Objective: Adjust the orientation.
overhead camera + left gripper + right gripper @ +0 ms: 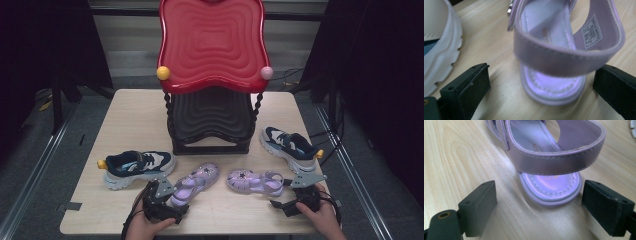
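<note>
Two lilac sandals lie on the wooden table point(135, 115), in front of a black and red shoe rack point(212, 75). My left gripper point(165, 200) stands open at the heel of the left sandal point(195, 182); in the left gripper view the heel strap point(564, 56) sits between the two black jaws, which do not touch it. My right gripper point(295, 192) is open at the heel of the right sandal point(255, 181). Its heel point(554, 187) lies between the jaws of the right gripper point(551, 207), with a gap on each side.
A navy and white sneaker point(137, 167) with a yellow heel tab lies left of the sandals, its white sole point(441, 50) close to my left gripper. A second sneaker point(290, 145) lies at the right beside the rack. The table's front edge runs just under both hands.
</note>
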A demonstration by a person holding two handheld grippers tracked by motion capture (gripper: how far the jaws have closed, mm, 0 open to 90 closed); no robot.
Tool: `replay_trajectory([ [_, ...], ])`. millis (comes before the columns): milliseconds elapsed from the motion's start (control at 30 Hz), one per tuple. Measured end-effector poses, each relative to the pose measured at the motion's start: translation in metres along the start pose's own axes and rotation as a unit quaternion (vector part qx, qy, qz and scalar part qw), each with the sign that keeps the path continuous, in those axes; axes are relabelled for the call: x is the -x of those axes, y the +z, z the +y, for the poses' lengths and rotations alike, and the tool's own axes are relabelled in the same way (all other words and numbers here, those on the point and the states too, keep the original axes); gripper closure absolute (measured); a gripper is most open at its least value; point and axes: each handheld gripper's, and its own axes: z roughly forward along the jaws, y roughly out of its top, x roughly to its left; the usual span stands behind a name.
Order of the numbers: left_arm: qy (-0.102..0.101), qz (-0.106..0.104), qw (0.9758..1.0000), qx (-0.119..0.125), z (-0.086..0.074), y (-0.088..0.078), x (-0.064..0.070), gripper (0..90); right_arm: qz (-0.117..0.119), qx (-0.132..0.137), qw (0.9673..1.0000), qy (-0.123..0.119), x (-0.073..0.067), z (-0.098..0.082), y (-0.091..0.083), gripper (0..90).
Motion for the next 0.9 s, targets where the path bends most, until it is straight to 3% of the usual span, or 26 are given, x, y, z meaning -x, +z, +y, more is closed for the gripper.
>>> replay_trajectory([
  [300,0.002,0.001,1.0000,0.001,0.009,0.009,0.003,0.2,0.000,0.000,1.0000,0.000,0.000,0.000,0.000,12.3],
  [467,-0.007,0.004,1.0000,0.006,0.013,0.013,0.004,2.3,0.000,0.000,1.0000,0.000,0.000,0.000,0.000,12.3],
  [567,-0.004,0.004,0.9999,0.010,0.014,0.013,0.004,6.9,0.000,0.000,1.0000,0.000,0.000,0.000,0.000,12.3],
  [667,-0.002,0.004,0.9997,0.023,0.014,0.012,0.004,17.5,0.000,0.000,1.0000,0.000,0.000,0.000,0.000,12.3],
  [833,-0.008,0.005,0.9995,0.029,0.014,0.012,0.005,25.2,0.001,0.000,1.0000,0.000,0.000,0.000,0.000,12.3],
  [900,0.001,0.004,0.9994,0.034,0.014,0.012,0.006,31.0,0.001,0.000,1.0000,0.000,0.000,0.000,0.000,12.3],
])
